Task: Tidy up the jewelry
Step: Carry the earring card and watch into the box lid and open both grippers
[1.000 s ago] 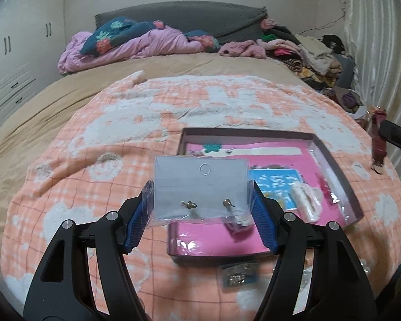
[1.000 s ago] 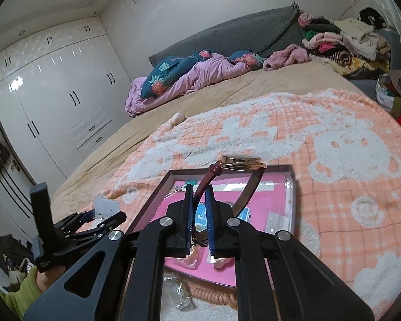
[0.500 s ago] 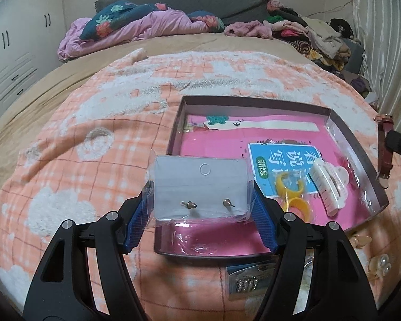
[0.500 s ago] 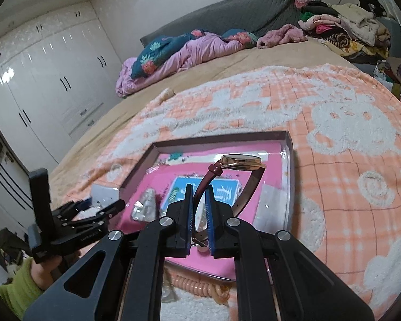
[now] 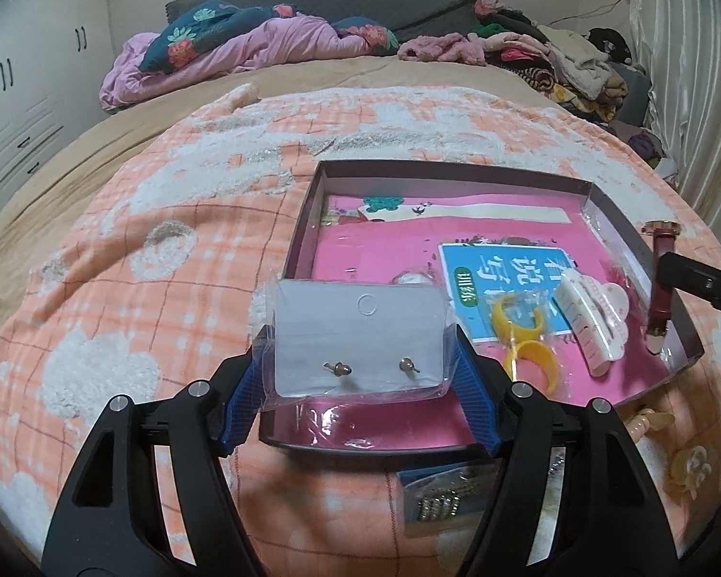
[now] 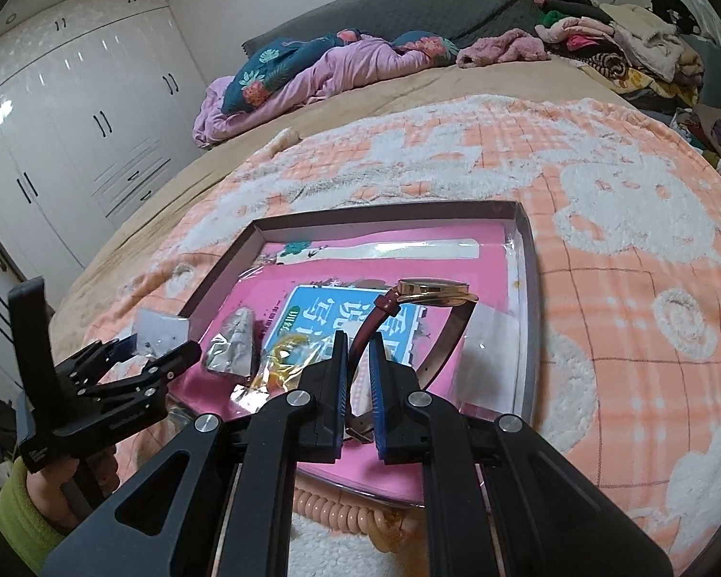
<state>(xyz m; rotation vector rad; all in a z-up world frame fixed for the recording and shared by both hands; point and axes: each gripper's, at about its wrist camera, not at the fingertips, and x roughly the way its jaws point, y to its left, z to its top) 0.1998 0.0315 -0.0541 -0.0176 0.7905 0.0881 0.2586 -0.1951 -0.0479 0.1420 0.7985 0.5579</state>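
Since a second ago both views have dropped closer to the tray [image 5: 649,235]: it now fills the lower middle of each picture, and the yellow ring [image 5: 524,341] and white hair clip [image 5: 588,317] inside it, mostly hidden before, show plainly.

The left hand-held gripper [image 5: 360,360] is clamped on an earring card [image 5: 360,332] in a clear sleeve, its blue pads pressing the card's two side edges; the card hangs over the tray's near left corner. The right hand-held gripper [image 6: 358,370] has its jaws pressed together on the strap of a watch [image 6: 432,288], whose gold case stands above the tray's blue booklet [image 6: 312,307].

Only the left wrist view shows the two studs on the card, a small packet [image 5: 437,500] on the blanket [image 5: 168,240] at 6 o'clock, and the watch hanging at 3 o'clock over the tray's right rim. Only the right wrist view shows the person's hand [image 6: 47,485] in a green sleeve [image 6: 14,514] at 8 o'clock holding the left hand-held gripper, a coiled peach cord [image 6: 341,509] at 6 o'clock just outside the tray, and the wardrobe [image 6: 71,120] at 10 o'clock.
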